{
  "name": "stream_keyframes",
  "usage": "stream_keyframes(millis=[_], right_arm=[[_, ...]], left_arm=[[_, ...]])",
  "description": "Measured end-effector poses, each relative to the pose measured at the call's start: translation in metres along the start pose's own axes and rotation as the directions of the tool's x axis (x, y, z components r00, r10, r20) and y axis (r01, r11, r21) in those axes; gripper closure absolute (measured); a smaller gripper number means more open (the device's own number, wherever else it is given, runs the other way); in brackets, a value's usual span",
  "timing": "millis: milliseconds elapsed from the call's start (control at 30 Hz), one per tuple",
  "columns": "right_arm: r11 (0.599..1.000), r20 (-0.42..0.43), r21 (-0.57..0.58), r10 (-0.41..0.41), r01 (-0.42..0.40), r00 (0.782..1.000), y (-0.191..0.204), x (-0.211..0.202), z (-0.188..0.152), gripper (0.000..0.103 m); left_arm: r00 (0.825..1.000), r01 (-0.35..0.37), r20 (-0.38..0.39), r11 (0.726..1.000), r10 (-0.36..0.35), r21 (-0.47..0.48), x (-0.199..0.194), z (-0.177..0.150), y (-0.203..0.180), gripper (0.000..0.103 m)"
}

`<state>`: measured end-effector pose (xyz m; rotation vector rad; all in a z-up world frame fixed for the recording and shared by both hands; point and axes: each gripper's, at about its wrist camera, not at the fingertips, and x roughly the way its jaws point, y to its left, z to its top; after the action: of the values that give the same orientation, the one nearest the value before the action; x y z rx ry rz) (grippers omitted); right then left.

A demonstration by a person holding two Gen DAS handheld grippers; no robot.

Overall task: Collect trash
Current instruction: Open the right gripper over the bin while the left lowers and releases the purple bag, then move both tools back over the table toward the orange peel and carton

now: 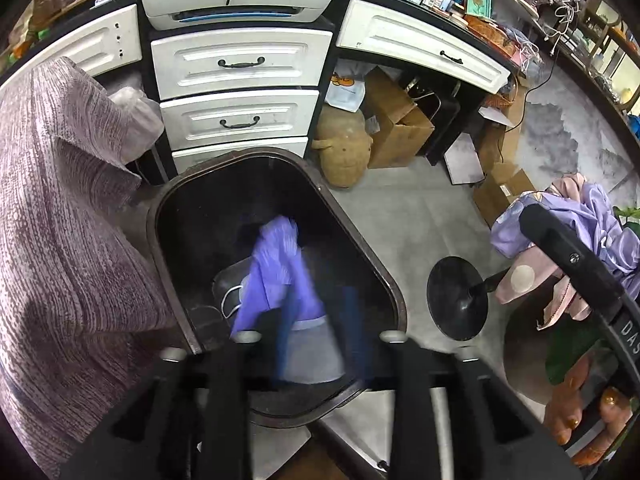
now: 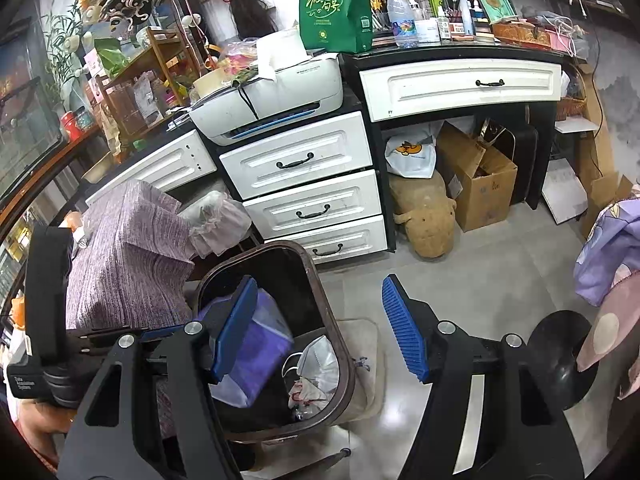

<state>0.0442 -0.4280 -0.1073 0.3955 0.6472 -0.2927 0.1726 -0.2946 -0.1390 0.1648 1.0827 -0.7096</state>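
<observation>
The left gripper [image 1: 316, 320] hung open above the bin [image 1: 376, 256], a purple packet [image 1: 276, 272] inside. The right gripper [image 2: 320, 328] was open and empty beside the bin.

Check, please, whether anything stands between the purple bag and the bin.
Nothing visible does. The bin has no lid over its mouth, and the purple bag is already inside the rim, above a mask and other trash at the bottom.
</observation>
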Motion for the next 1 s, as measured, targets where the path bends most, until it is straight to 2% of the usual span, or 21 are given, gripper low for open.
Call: stream_keyframes(millis=[33,67,233,400,500,767,1000], right_arm=[[1.000,0.002,0.001,0.000,0.000,1.000,0.000,0.000,0.000,0.032],[1.000,0.010,0.003,-0.003,0.003,1.000,0.000,-0.002,0.000,0.028],[1.000,0.025,0.008,0.002,-0.002,1.000,0.002,-0.006,0.001,0.027],[1.000,0.042,0.005,0.007,-0.007,0.999,0.006,-0.012,0.004,0.025],[1.000,0.055,0.005,0.012,-0.013,0.998,0.009,-0.016,0.006,0.019],[0.998,0.062,-0.043,0.050,-0.047,0.997,0.031,-0.023,0.010,0.016],[0.986,0.063,-0.123,0.120,-0.111,0.991,0.068,-0.029,0.016,0.011]], left_arm=[[1.000,-0.001,0.009,1.000,0.001,-0.001,-0.002,-0.001,0.000,0.051],[1.000,0.002,0.015,1.000,-0.002,-0.002,-0.004,-0.002,0.001,0.049],[0.999,0.032,0.044,0.999,-0.032,-0.008,-0.015,-0.005,0.001,0.038],[0.996,0.021,0.091,1.000,-0.020,-0.012,-0.035,-0.010,0.003,0.036],[0.991,0.010,0.133,1.000,-0.007,-0.020,-0.052,-0.014,0.007,0.034],[0.964,-0.055,0.257,0.998,0.064,-0.043,-0.105,-0.025,0.024,0.026],[0.936,-0.129,0.319,0.989,0.146,-0.073,-0.145,-0.037,0.042,0.017]])
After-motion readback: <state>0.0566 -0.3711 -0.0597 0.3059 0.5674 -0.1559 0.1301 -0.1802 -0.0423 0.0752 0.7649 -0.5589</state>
